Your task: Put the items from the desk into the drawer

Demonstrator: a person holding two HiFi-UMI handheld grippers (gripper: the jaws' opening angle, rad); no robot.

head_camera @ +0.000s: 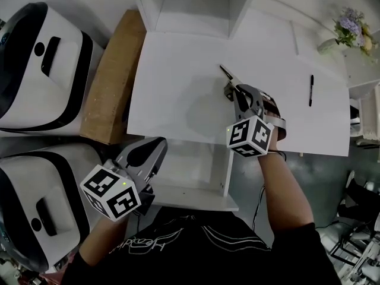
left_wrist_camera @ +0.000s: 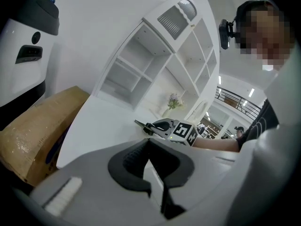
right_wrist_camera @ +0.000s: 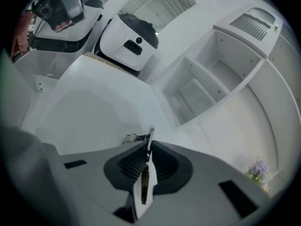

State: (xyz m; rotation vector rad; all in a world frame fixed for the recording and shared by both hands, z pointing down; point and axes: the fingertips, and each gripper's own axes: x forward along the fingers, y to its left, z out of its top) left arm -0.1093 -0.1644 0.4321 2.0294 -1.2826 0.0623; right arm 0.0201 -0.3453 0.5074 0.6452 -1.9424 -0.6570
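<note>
My right gripper hovers over the middle of the white desk, shut on a thin dark pen-like item whose tip sticks out past the jaws toward the shelf. In the right gripper view that item runs between the closed pads. A black pen lies on the desk's right part. The white drawer stands pulled out below the desk's front edge. My left gripper is held at the drawer's left side, shut with nothing in it. The left gripper view shows the right gripper across the desk.
A white shelf unit stands at the desk's back. A brown cardboard box sits left of the desk, beside two white-and-black machines. A vase of flowers is at the far right.
</note>
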